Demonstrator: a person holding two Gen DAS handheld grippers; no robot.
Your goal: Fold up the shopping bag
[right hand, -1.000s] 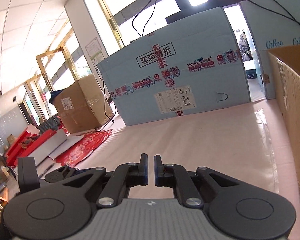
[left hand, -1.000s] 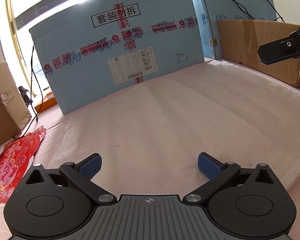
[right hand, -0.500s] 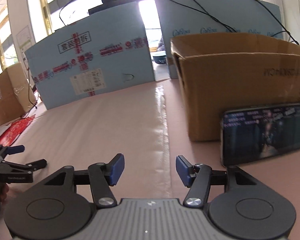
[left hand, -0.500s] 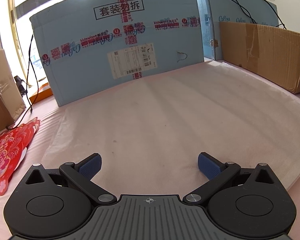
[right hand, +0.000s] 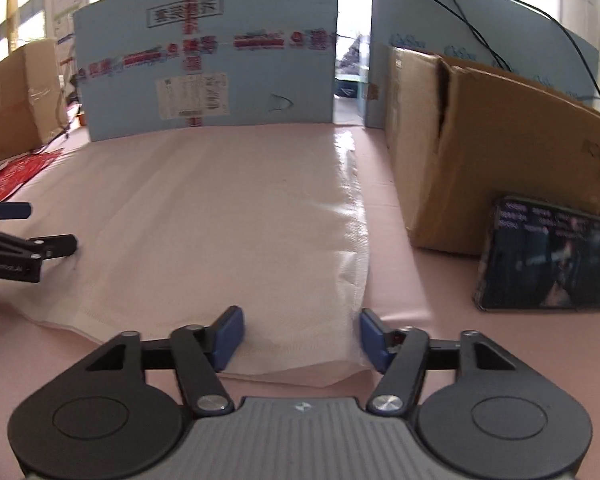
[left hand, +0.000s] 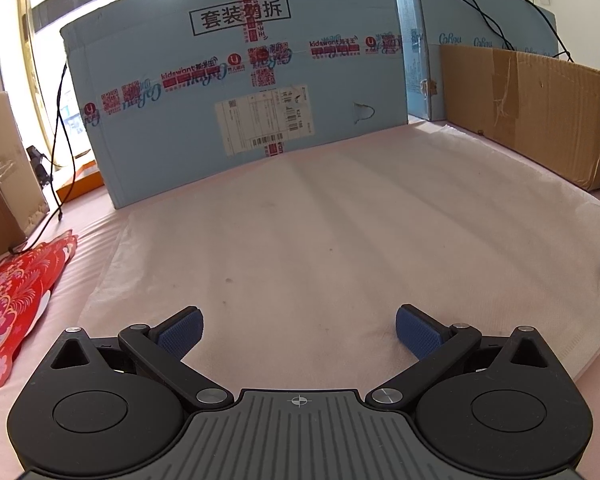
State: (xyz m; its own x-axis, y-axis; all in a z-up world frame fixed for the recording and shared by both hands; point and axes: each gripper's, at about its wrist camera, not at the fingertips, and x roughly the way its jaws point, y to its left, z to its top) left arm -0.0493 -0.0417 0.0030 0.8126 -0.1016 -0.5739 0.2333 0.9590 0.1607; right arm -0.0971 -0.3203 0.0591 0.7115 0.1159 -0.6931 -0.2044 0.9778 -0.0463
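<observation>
Shopping bag lies flat on the pink tabletop, spread wide in front of the blue cartons: thin, white, translucent, with faint lengthwise creases and a glossy doubled edge down its right side.

Diffs vs earlier frames:
- Left wrist view: barely changed from 1 second ago. Same framing of bag and blue carton. The right gripper's dark body, high at the right edge then, is gone from there; only a small black tip shows low at the right edge now.
- Right wrist view: big change. 1 second ago it looked across at the carton with jaws nearly together; half a second ago jaws were wide and aimed past the bag's edge. Now it looks down at the bag's near right corner, picture slightly motion-blurred.

Left to right now:
- Red paper cutout on the table, left of the bag, apart from it.
- Left gripper: jaws wide apart, nothing between them, over the bag's near left part. Contact with the bag cannot be told.
- Right gripper: jaws closing, partly open, straddling the bag's corner; blue pads not pressing on it.
- Brown cardboard box right of the bag, a phone leaning against it.
</observation>
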